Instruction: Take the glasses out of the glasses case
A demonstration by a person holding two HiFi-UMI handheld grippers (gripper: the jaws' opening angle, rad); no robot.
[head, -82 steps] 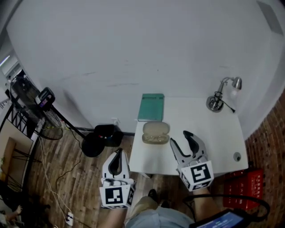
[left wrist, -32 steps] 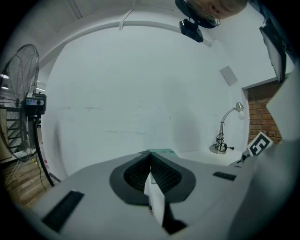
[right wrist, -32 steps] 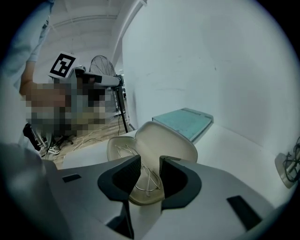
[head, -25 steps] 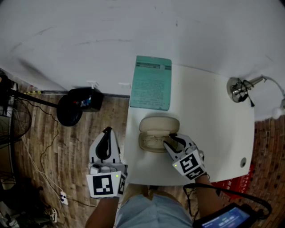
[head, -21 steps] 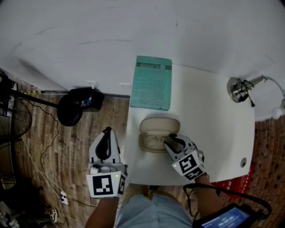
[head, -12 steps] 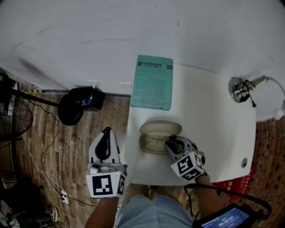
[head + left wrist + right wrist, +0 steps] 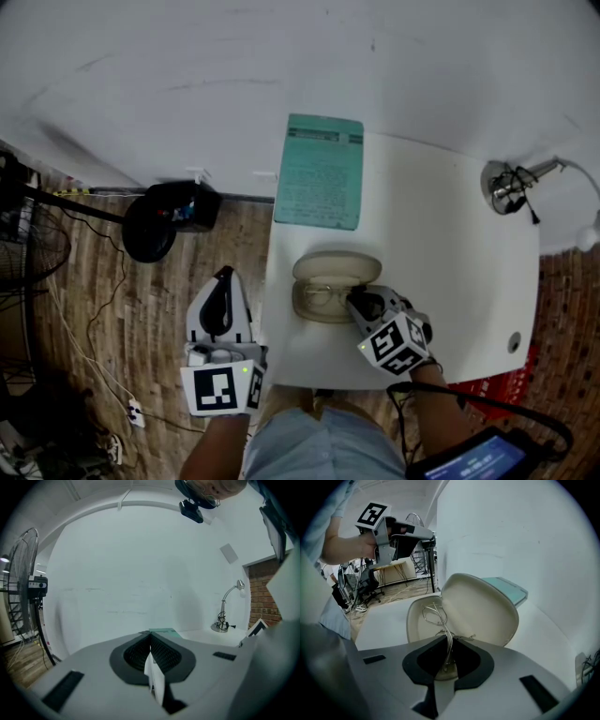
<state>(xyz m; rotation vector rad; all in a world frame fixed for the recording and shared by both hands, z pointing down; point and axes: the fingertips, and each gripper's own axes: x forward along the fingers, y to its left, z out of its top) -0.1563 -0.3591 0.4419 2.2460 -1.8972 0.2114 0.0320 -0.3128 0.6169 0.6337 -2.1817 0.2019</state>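
The beige glasses case (image 7: 334,265) lies open on the white table (image 7: 450,281), its lid (image 7: 480,611) standing up behind the tray. Thin wire-framed glasses (image 7: 433,616) rest in the tray, also visible in the head view as the glasses (image 7: 323,295). My right gripper (image 7: 362,305) reaches steeply down into the case from the near right. Its jaws are closing, and in the right gripper view the right gripper (image 7: 449,641) has the wire frame pinched between its pads. My left gripper (image 7: 223,283) hangs shut over the floor left of the table, holding nothing; in its own view the left gripper (image 7: 151,641) points level.
A green book (image 7: 320,185) lies on the table just beyond the case. A desk lamp (image 7: 511,187) stands at the table's far right corner. On the wooden floor to the left sit a black object (image 7: 164,220) and cables. A fan (image 7: 23,573) stands further left.
My right gripper has rolled slightly and its jaws have narrowed around the glasses' frame inside the case. The left gripper has stayed still.
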